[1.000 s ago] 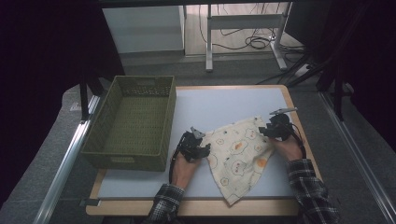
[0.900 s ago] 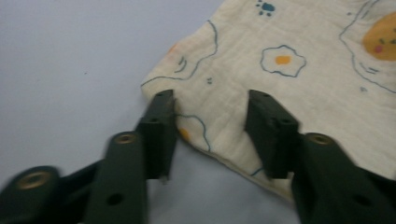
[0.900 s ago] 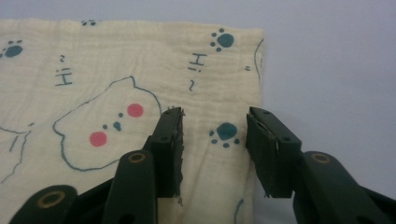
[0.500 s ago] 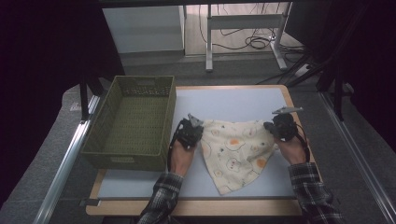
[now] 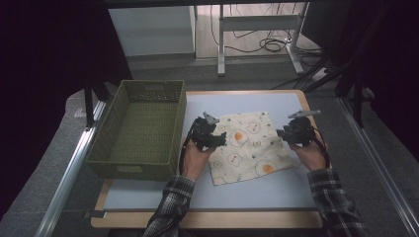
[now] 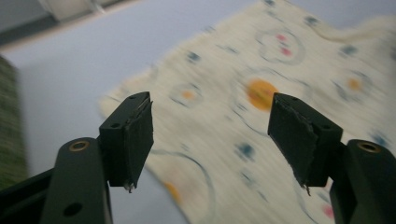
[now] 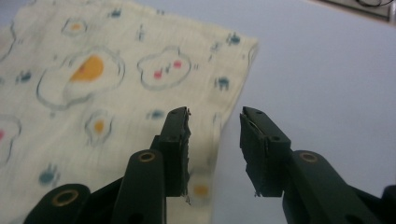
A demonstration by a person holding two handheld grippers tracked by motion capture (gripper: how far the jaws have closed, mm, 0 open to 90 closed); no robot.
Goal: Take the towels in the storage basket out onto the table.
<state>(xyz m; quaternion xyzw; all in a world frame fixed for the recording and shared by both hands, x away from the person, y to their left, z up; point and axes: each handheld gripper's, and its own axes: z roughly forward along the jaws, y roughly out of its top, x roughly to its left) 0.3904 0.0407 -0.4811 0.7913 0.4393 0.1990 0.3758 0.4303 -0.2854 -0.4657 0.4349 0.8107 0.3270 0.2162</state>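
**Both grippers released, cloth flat on the counter**

High view first: the cream cloth [image 5: 248,146] with the fried-egg print lies spread out on the pale blue counter [image 5: 257,190], just right of the green woven basket [image 5: 138,129]. The left gripper [image 5: 211,132] sits at the cloth's left edge, and the right gripper [image 5: 291,131] sits at its right edge. A hand in a plaid sleeve is behind each one. Can't really judge the jaw gap from up here, too small and dark.

Left gripper view: way clearer. The left gripper [image 6: 210,135] is wide open, jaws far apart with nothing between them. The cloth [image 6: 261,116] is below and past the jaws, a bit blurry, with a slice of the basket [image 6: 8,126] at the left edge.

Right gripper view: the right gripper [image 7: 215,149] is open too, but with a narrower gap. The jaws straddle the cloth's [image 7: 102,93] right edge, one over the fabric and one over bare counter [image 7: 327,79]. Nothing is pinched; whether the tips touch the fabric I can't tell.
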